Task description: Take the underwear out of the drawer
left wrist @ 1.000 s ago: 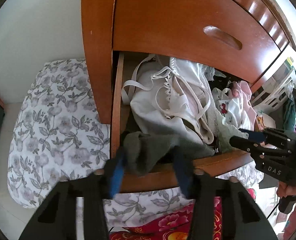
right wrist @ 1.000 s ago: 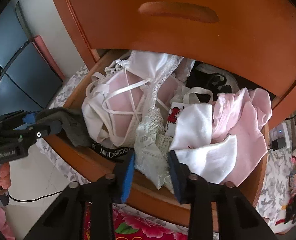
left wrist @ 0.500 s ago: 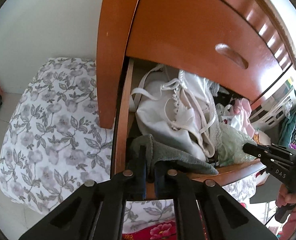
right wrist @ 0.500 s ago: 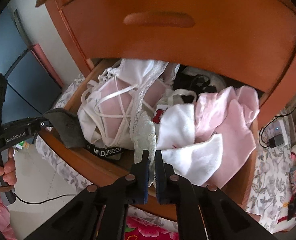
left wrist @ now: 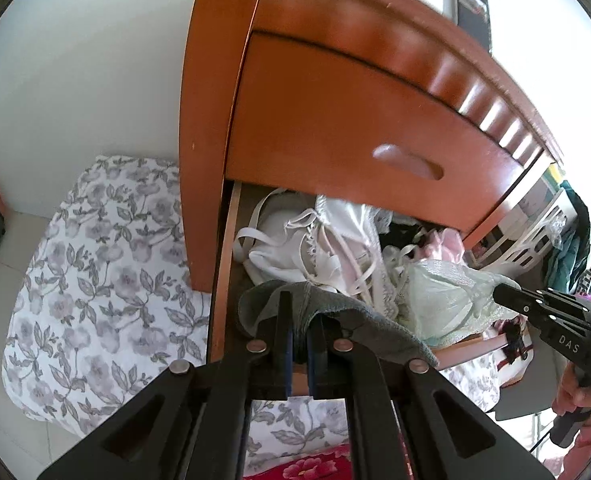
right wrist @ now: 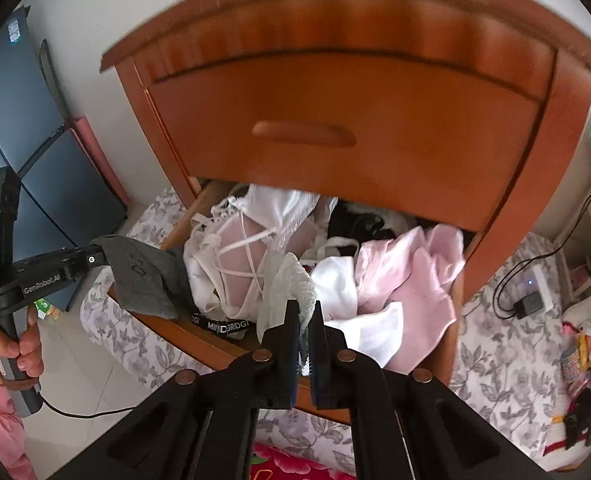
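1. Now clamping fully, where a second ago both were standing open around the cloth: left gripper (left wrist: 300,322) pinching the grey underwear (left wrist: 335,312), right gripper (right wrist: 304,322) pinching the pale green lace underwear (right wrist: 291,284). Both also sitting higher against the drawer than before.
2. Squeezing cloth flat between near-touching pads on each side, with only a thin fold of fabric showing in each gap.
3. Hanging from the left pads, grey underwear drooping over the front edge of the open drawer (left wrist: 225,280), partly lifted out at its left corner.
4. Trailing from the right pads, lace underwear stretching up out of the heap at the drawer's front middle, its far end resting among the other garments.
5. Lying behind and between: a white strappy bra (right wrist: 239,256), white briefs (right wrist: 375,332) and pink garments (right wrist: 411,276) filling the drawer.
6. Sitting closed just above, the upper drawer front (right wrist: 355,128) of the orange wooden cabinet.
7. Spreading underneath and alongside, a floral sheet (left wrist: 95,272).
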